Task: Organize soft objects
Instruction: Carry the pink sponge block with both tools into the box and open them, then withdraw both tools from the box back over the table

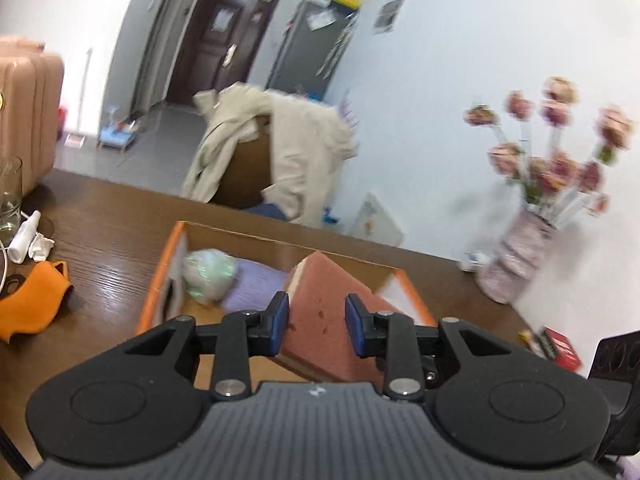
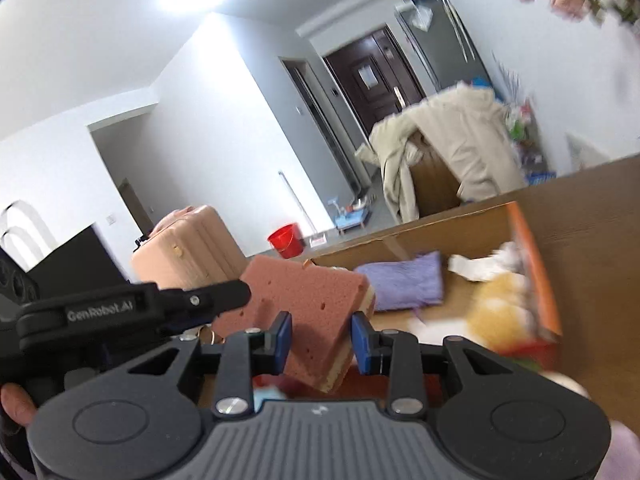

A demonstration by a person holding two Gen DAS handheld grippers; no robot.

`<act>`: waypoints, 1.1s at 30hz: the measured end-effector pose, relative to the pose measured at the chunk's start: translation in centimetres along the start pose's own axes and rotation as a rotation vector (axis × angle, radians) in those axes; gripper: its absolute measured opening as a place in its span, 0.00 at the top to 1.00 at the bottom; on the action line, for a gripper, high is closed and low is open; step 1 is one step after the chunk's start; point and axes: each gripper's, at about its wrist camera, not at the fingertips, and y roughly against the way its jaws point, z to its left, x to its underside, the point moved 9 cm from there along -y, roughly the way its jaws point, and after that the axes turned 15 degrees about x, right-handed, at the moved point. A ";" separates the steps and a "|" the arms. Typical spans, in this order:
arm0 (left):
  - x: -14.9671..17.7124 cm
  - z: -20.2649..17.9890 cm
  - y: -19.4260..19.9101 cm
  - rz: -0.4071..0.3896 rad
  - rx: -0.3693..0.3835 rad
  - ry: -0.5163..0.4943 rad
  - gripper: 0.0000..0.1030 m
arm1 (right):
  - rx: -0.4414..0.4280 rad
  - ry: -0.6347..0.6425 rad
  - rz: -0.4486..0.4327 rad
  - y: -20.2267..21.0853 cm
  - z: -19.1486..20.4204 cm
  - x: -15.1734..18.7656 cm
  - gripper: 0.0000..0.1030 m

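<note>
A pink sponge (image 1: 324,304) with a cream underside hangs tilted over an open cardboard box (image 1: 280,240) with orange edges. My left gripper (image 1: 318,322) is shut on one end of the sponge, its blue pads on either side. In the right wrist view my right gripper (image 2: 322,338) is shut on the other end of the sponge (image 2: 308,296), and a black finger (image 2: 216,296) of the left gripper lies against its top. Inside the box lie a purple cloth (image 1: 256,284), a pale green bundle (image 1: 208,276) and a yellow plush toy (image 2: 500,304).
On the brown table (image 1: 108,240), an orange cloth (image 1: 32,304), a white bottle (image 1: 24,240) and a glass (image 1: 10,196) lie left of the box. A vase of pink flowers (image 1: 516,256) and a red packet (image 1: 560,346) stand to the right. A pink suitcase (image 2: 188,248) stands beyond.
</note>
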 end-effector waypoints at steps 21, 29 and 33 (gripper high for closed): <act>1.5 5.8 1.1 0.104 -0.135 -0.050 0.43 | 0.102 0.037 0.221 -10.9 3.1 1.7 0.55; 0.2 1.3 8.4 0.017 -0.153 -0.162 0.24 | 0.138 0.162 0.029 -1.6 3.6 -2.8 0.34; 1.0 -1.3 12.5 -0.047 -0.203 -0.238 0.14 | 0.192 0.231 -0.060 4.1 2.6 -3.3 0.23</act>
